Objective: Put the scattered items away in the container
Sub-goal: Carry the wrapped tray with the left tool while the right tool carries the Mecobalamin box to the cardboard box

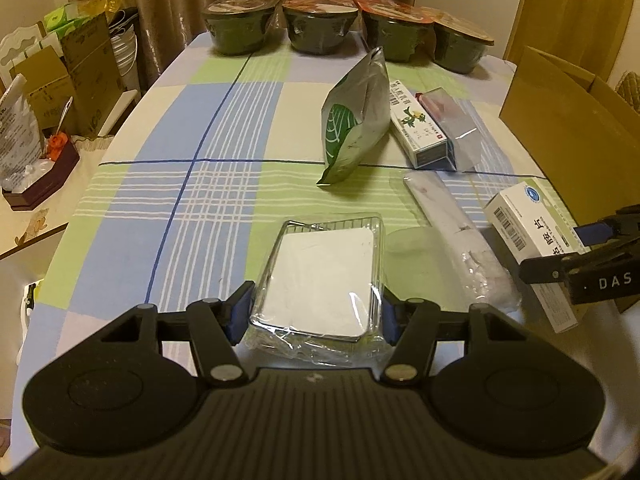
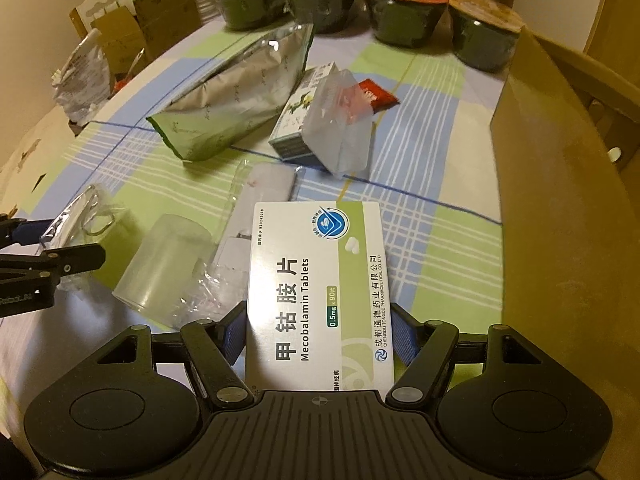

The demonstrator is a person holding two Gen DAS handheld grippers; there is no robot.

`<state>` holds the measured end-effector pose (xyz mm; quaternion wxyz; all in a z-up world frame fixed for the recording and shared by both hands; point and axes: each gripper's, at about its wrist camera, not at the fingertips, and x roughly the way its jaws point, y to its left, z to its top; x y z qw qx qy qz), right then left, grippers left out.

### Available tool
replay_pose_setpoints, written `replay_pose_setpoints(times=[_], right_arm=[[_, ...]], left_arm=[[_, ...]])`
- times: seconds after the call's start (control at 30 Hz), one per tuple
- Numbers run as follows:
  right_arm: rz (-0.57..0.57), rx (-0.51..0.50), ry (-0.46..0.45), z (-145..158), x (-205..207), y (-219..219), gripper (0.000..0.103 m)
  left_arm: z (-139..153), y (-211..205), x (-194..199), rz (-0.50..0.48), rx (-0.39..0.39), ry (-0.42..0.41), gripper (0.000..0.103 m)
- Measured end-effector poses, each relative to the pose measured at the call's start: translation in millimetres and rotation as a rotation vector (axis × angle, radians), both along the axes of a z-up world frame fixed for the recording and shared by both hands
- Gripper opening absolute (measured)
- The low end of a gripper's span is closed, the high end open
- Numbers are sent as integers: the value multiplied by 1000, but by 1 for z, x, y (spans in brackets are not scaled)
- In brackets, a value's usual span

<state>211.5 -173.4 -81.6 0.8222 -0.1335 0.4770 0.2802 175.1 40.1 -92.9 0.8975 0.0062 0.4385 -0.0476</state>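
I have both grippers pinching: left gripper (image 1: 316,316) on the wrapped pack (image 1: 320,288), right gripper (image 2: 318,334) on the tablet box (image 2: 320,280). Next, I judge, both go into the carton (image 2: 560,184) at the table's right edge.

Four dark green lidded instant-noodle bowls (image 1: 239,26), two printed cardboard medicine boxes (image 2: 320,292), one silver-and-green foil pouch (image 1: 356,120), one brown cardboard carton (image 1: 568,128), one clear plastic cup (image 2: 164,264), and three clear plastic-wrapped packs (image 1: 324,284).

Tablet box (image 2: 320,292) between right gripper (image 2: 318,334) pads
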Motion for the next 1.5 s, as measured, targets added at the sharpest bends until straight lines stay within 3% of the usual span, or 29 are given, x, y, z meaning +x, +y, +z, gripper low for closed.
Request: replay_pose_setpoints(times=[0.2,0.6,0.83,1.2,1.5], right_arm=[[-9,19,-63,15,-19,-4,73],[-70,99,-82,42,-69,-28,73],[-109,143,-121,73,-84,-45,73],[-256,167,-285,153,-62,-124,73],[-362,121,-267,158,-31,-192,73]], left_arm=[[17,0,-10,-5,6,-1,56],[58,-20,-51,-3,-37,-16,56],[85,-43,-67,-37,-53,-53,56],[124,-110,-58,-159,-89,-118,56],[147,-190,-43,-298,-123,-160,56]])
